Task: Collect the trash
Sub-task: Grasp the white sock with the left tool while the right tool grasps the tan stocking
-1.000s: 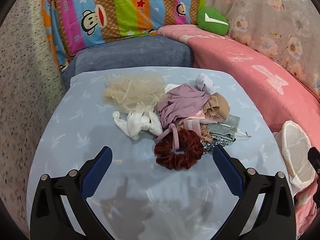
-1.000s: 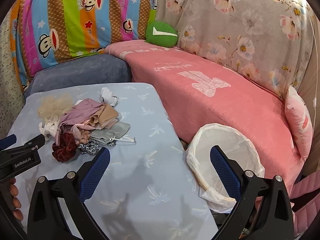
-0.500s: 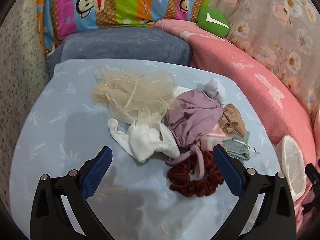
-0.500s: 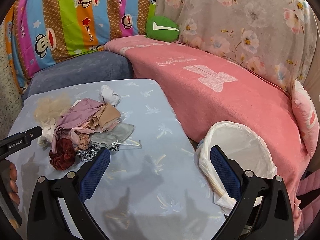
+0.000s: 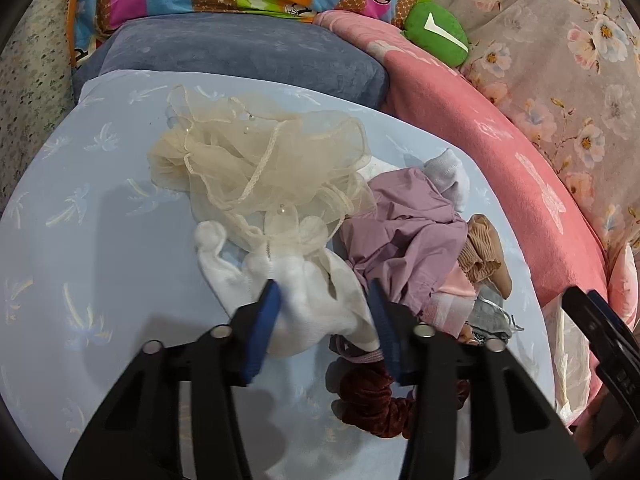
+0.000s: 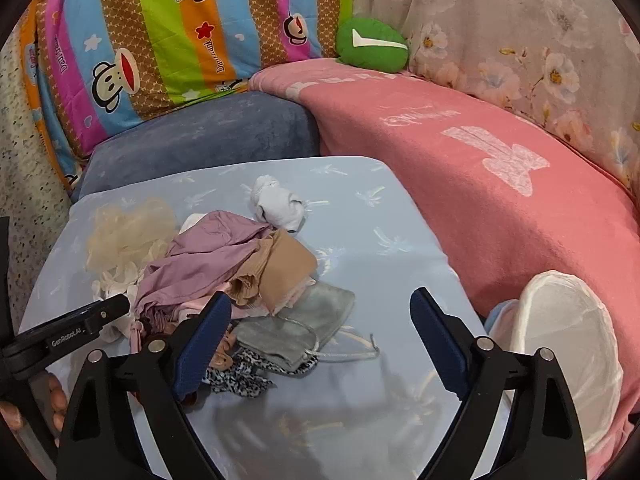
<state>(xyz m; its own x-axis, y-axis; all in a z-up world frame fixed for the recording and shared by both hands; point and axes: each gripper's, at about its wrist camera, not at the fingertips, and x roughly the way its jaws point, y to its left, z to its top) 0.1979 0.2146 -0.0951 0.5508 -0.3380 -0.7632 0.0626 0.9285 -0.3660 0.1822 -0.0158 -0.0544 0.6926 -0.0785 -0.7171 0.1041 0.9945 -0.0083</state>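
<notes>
Since the earlier frame, the left gripper has been brought forward over the pile and its jaws have been narrowed from wide apart; the white cloth is now flanked by both blue pads, though whether it is actually pinched cannot be told. The right gripper is held with its jaws wide, nothing between them. Everything is placed relative to the white cloth on the light blue desk: a cream tulle piece lies just behind it and touching, a lilac garment is pressed against its right side, and a dark red scrunchie lies nearer the camera. A lined trash bin stands well to the right, beside the desk.
</notes>
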